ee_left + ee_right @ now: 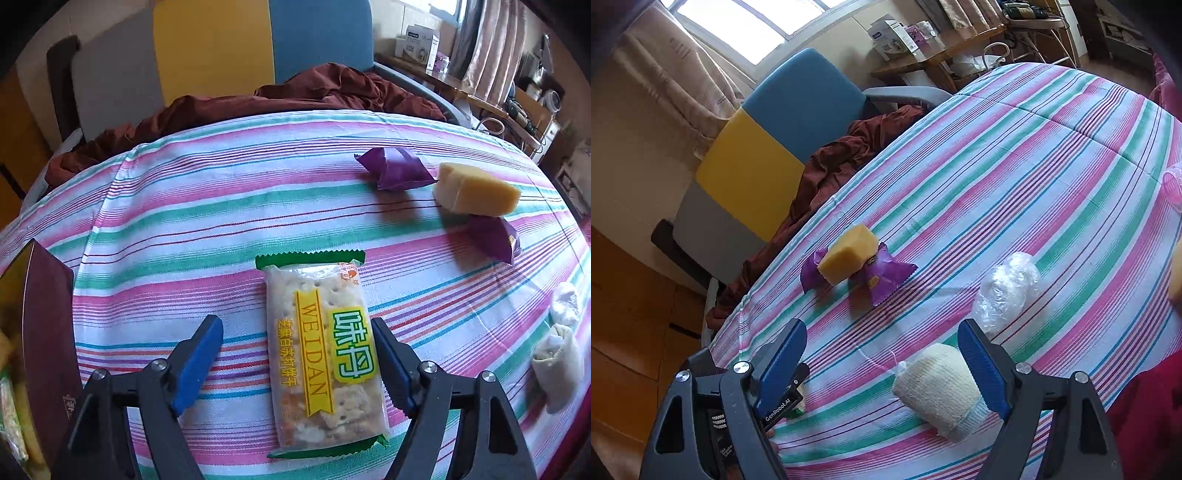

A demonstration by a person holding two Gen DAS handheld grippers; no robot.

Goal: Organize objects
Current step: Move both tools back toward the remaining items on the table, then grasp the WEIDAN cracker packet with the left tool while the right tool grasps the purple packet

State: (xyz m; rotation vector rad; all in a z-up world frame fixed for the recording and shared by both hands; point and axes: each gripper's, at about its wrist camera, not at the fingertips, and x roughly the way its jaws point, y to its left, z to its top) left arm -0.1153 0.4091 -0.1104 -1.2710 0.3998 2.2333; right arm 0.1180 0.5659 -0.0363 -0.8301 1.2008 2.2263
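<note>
A green-edged WEIDAN cracker packet lies on the striped tablecloth. My left gripper is open and straddles the packet, its right finger beside the packet's edge. A yellow sponge block rests between two purple wrappers; they also show in the right wrist view. My right gripper is open, with a cream rolled sock lying between its fingers, close to the right one. A clear plastic bundle lies beyond it.
A dark red box with yellow items stands at the left edge. A rust-coloured cloth is heaped on the blue-and-yellow chair behind the table. A pink object sits at the right edge. The left gripper's body shows under my right gripper's left finger.
</note>
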